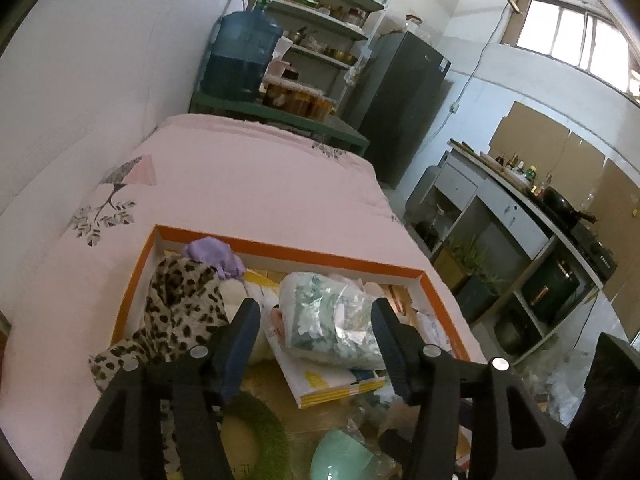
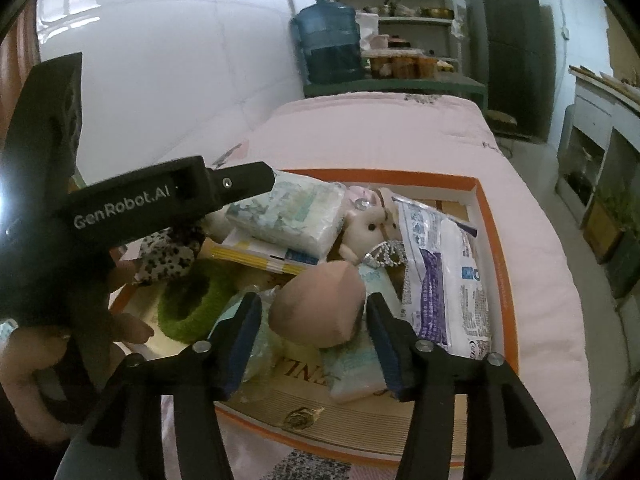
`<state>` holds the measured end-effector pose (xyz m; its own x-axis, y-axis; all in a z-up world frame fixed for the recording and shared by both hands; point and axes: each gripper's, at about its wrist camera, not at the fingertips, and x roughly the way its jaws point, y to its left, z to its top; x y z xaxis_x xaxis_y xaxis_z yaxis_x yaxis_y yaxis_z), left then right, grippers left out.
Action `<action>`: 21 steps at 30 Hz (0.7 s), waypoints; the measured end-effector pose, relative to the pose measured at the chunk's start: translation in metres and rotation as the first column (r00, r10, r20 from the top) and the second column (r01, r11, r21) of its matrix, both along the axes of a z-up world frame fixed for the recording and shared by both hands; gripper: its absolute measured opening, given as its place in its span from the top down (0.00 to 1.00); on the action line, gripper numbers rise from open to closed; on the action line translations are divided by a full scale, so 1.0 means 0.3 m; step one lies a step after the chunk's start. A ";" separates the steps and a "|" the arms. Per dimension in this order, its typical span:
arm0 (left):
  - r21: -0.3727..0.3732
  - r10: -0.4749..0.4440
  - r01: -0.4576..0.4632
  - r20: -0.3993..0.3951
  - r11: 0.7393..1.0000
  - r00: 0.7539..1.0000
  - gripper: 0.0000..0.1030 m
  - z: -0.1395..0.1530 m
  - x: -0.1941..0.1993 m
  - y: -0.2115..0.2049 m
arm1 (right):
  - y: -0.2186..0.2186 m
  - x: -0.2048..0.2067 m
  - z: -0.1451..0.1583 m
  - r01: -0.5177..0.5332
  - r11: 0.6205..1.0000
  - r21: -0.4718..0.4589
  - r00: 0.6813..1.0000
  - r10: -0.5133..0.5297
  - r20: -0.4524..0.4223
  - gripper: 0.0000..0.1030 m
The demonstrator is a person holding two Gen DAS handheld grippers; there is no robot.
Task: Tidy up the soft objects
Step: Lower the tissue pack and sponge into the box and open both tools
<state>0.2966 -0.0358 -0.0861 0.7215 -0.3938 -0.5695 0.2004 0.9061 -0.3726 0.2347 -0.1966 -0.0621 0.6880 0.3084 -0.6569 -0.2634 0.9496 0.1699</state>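
An orange-rimmed box [image 1: 320, 254] lies on the pink bed and holds several soft items. My left gripper [image 1: 316, 328] is open around a green-and-white tissue pack [image 1: 332, 316] that rests on a yellow-edged booklet [image 1: 332, 384]; its pads stand clear of the pack. A leopard-print cloth [image 1: 180, 304] and a purple cloth [image 1: 214, 254] lie to the left. In the right wrist view my right gripper [image 2: 314, 328] is open around a pink soft lump [image 2: 320, 304], not squeezing it. Nearby are a white plush bunny [image 2: 366, 226], a purple-and-white packet [image 2: 440, 272] and a green fuzzy ring [image 2: 192, 304].
The bed [image 1: 240, 184] runs along a white wall on the left. Beyond its far end stand a blue water jug [image 1: 240, 56], shelves and a dark fridge [image 1: 400, 100]. A kitchen counter [image 1: 520, 216] lines the right side. A hand [image 2: 132, 328] holds the left gripper.
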 end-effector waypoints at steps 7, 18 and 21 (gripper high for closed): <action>-0.018 0.018 -0.017 0.029 1.000 0.999 0.41 0.040 -0.023 0.020 | 0.004 -0.023 0.021 0.014 1.000 -0.026 0.999 -0.013 0.051 0.34; -0.001 0.017 -0.017 0.042 1.000 0.999 0.41 0.065 -0.052 0.028 | -0.031 -0.057 0.070 0.019 0.999 0.047 0.994 -0.024 0.109 0.34; 0.010 0.019 -0.020 0.046 1.000 0.999 0.41 0.073 -0.072 0.029 | -0.023 -0.066 0.072 0.017 0.999 0.041 0.994 -0.021 0.111 0.34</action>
